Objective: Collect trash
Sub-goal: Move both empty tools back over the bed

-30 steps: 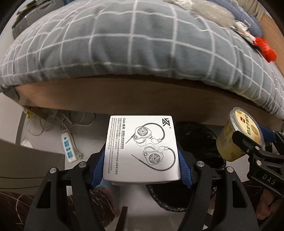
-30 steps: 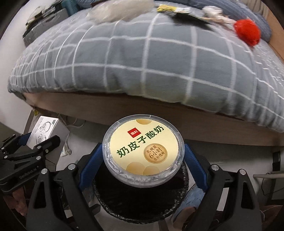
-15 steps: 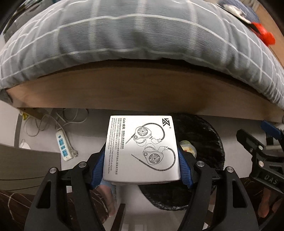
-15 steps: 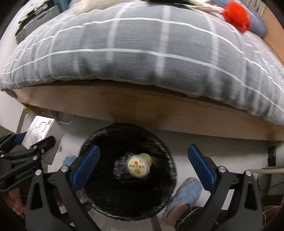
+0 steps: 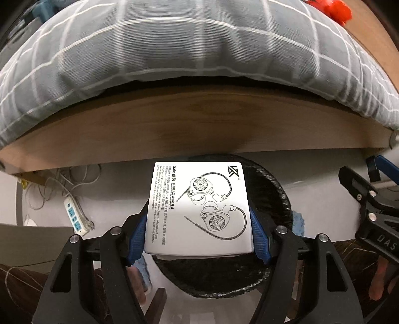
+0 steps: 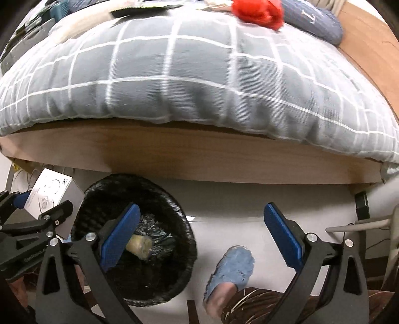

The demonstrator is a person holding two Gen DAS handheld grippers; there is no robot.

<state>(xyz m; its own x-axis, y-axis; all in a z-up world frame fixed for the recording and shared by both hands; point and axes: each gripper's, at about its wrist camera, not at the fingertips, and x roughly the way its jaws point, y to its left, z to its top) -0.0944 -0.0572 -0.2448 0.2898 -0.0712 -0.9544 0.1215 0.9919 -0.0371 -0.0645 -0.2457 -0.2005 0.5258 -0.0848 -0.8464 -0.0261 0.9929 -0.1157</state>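
Note:
My left gripper (image 5: pixel 199 234) is shut on a white earphone box (image 5: pixel 199 209) printed with a line drawing, held right over the black-lined trash bin (image 5: pixel 276 194). The right wrist view shows the same box (image 6: pixel 51 193) at the left, beside the bin (image 6: pixel 174 206). A yellow yogurt cup (image 6: pixel 139 245) lies on its side at the bottom of the bin. My right gripper (image 6: pixel 202 239) stands wide open with nothing between its blue pads, its left pad over the bin and its right pad over the floor. In the left wrist view the right gripper's fingers (image 5: pixel 361 197) show at the right edge.
A bed with a grey checked duvet (image 6: pixel 187 74) and wooden frame (image 6: pixel 199 159) rises just behind the bin. A red crumpled item (image 6: pixel 259 11) and other litter lie on the duvet. A power strip (image 5: pixel 76 216) with cables sits under the bed. A person's foot in a blue slipper (image 6: pixel 232 269) stands right of the bin.
My right gripper opened and the yogurt cup fell into the bin; that gripper then shifted right. My left gripper carried the box rightward to above the bin.

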